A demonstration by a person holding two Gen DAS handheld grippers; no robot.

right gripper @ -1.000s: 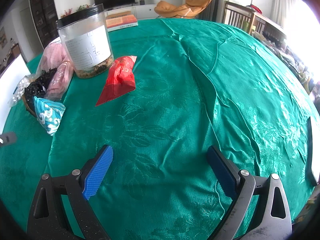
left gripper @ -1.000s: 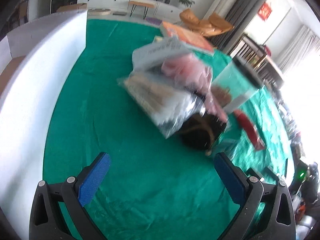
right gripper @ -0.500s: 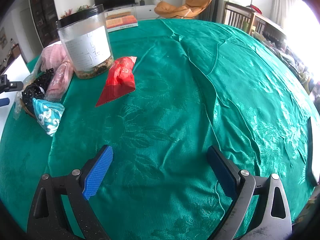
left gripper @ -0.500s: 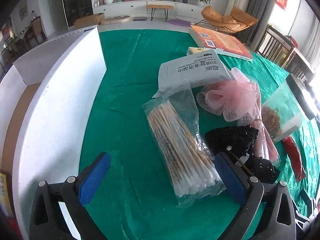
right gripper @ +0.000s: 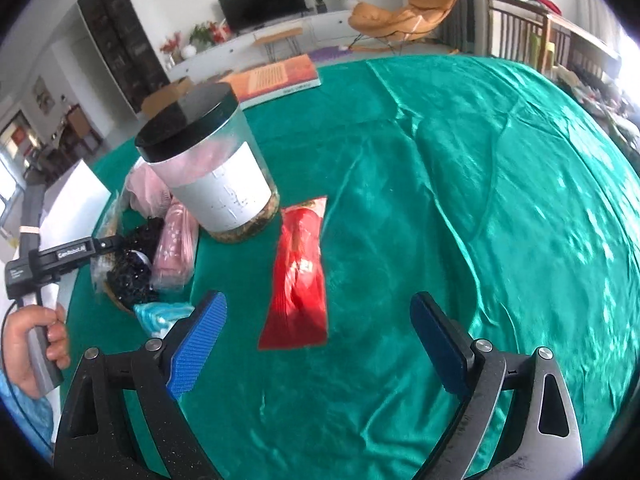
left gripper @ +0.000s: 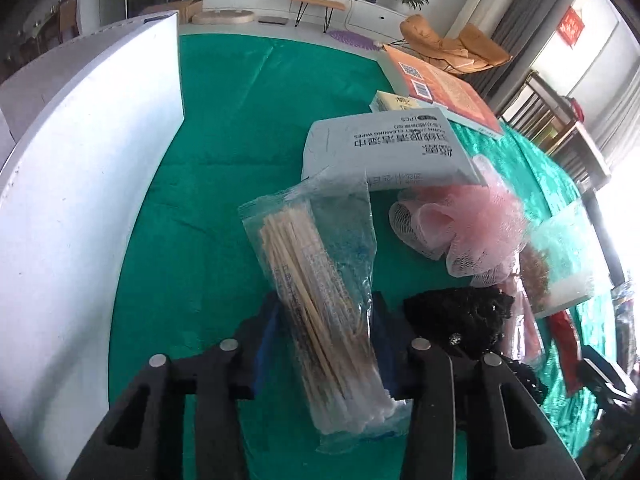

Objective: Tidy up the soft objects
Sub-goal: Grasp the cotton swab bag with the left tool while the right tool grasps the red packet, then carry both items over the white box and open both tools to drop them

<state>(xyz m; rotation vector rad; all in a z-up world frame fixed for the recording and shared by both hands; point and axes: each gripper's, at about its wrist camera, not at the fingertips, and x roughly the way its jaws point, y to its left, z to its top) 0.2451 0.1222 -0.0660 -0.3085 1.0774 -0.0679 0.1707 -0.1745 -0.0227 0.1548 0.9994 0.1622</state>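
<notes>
My left gripper (left gripper: 326, 332) is shut on a clear bag of cotton swabs (left gripper: 316, 288), its blue pads pressing the bag's near half. Behind the bag lie a grey wet-wipes pack (left gripper: 384, 152), a pink mesh bath sponge (left gripper: 472, 232) and a black lace item (left gripper: 460, 320). In the right wrist view my right gripper (right gripper: 320, 340) stands open over the green cloth, with a red packet (right gripper: 300, 276) lying between and just beyond its fingers, untouched. The left gripper (right gripper: 80, 252) shows at the left edge there, held by a hand (right gripper: 28, 344).
A tall white box wall (left gripper: 76, 208) runs along the left of the table. A clear jar with a black lid (right gripper: 212, 168), a pink packet (right gripper: 176, 248) and a light-blue pouch (right gripper: 160, 316) sit left of the red packet. An orange book (left gripper: 436, 88) lies at the back.
My left gripper has closed on the swab bag, which earlier lay between its open fingers. My right gripper has moved left and forward, bringing the red packet between its open fingers.
</notes>
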